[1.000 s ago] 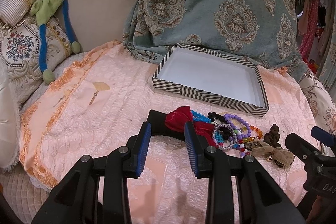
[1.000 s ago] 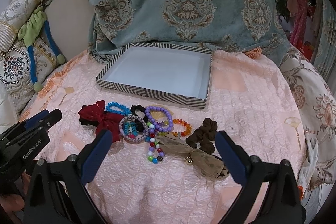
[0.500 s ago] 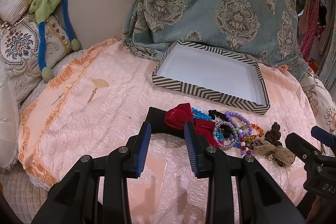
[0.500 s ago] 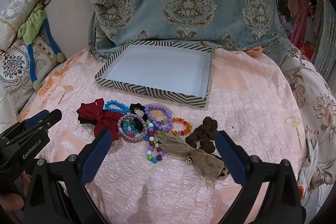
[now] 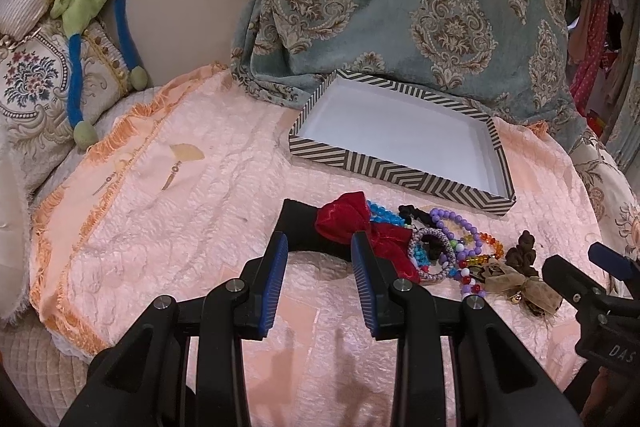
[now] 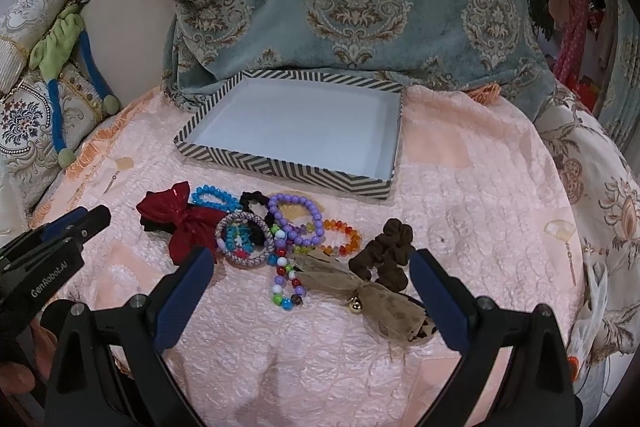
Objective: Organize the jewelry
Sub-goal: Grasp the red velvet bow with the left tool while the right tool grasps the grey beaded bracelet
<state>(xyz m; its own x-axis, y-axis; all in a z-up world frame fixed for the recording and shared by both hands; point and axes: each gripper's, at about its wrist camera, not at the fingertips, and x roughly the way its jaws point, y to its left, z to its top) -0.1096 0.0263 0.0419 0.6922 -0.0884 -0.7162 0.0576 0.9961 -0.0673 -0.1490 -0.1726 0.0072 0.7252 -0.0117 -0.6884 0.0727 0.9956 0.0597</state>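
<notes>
While both hand-held grippers (image 5: 320,247) (image 6: 308,267) gape empty, one striped tray (image 6: 280,169) sits beyond two bows (image 6: 188,219) (image 6: 360,291)

1. "GenRobot.AI" stands in white letters on the black body of the left gripper (image 6: 76,223), seen at the lower left edge of the right wrist view; the lettering runs slantwise upward along the housing.
2. "DAS" stands in pale letters on the black body of the right gripper (image 5: 592,267), at the lower right edge of the left wrist view; the word is cut off by the picture's edge, so the rest cannot be read.
3. No other readable text, number or sign shows in either view.
</notes>
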